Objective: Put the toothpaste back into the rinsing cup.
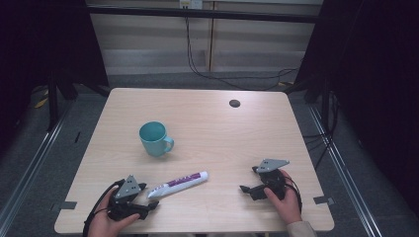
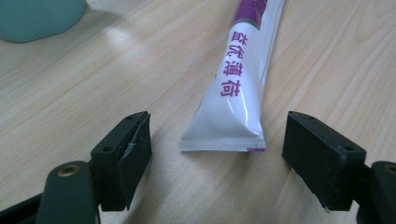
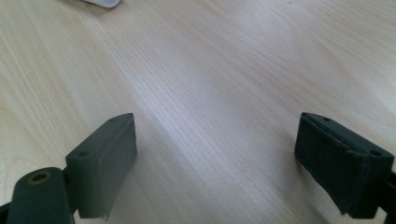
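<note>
On the pale wood-grain table (image 1: 212, 123) in the high view, a teal mug (image 1: 154, 138) stands left of centre, a white-and-purple toothpaste tube (image 1: 179, 184) lies near the left gripper (image 1: 150, 200), and the right gripper (image 1: 248, 179) rests well apart. Along the left gripper view, spread jaws flank the tube's flat crimped end (image 2: 223, 144); closing squarely higher on the glossy, soft body would probably grip better. Across the right gripper view, its matte black jaws stand spread over bare wood.
</note>
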`<state>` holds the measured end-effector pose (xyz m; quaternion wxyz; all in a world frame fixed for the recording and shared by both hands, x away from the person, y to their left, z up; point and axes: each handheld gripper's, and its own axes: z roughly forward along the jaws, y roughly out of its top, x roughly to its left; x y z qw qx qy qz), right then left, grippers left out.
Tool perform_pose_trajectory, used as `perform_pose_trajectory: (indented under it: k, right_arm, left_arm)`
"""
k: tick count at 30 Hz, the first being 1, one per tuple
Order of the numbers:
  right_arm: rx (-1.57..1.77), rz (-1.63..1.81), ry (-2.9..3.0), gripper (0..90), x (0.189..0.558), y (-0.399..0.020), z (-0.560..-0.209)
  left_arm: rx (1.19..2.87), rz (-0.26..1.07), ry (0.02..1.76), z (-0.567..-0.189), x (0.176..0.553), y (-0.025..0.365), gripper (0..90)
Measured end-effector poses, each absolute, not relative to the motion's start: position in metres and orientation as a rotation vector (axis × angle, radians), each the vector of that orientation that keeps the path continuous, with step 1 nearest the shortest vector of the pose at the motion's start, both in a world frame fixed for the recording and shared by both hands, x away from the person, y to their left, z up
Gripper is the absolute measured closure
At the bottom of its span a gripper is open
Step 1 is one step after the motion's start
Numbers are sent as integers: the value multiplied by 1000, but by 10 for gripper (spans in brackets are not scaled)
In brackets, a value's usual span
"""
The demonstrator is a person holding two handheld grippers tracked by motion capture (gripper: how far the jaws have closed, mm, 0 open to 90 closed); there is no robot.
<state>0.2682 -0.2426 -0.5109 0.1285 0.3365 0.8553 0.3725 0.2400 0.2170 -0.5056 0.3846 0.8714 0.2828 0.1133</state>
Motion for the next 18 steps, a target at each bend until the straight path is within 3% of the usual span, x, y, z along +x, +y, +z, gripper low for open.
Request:
perform_pose_trajectory:
  k: [18]
  right_arm:
    - [980, 1084, 2488, 124, 268, -243, -511]
  left_arm:
    - [2366, 237, 738, -481, 258, 211, 245]
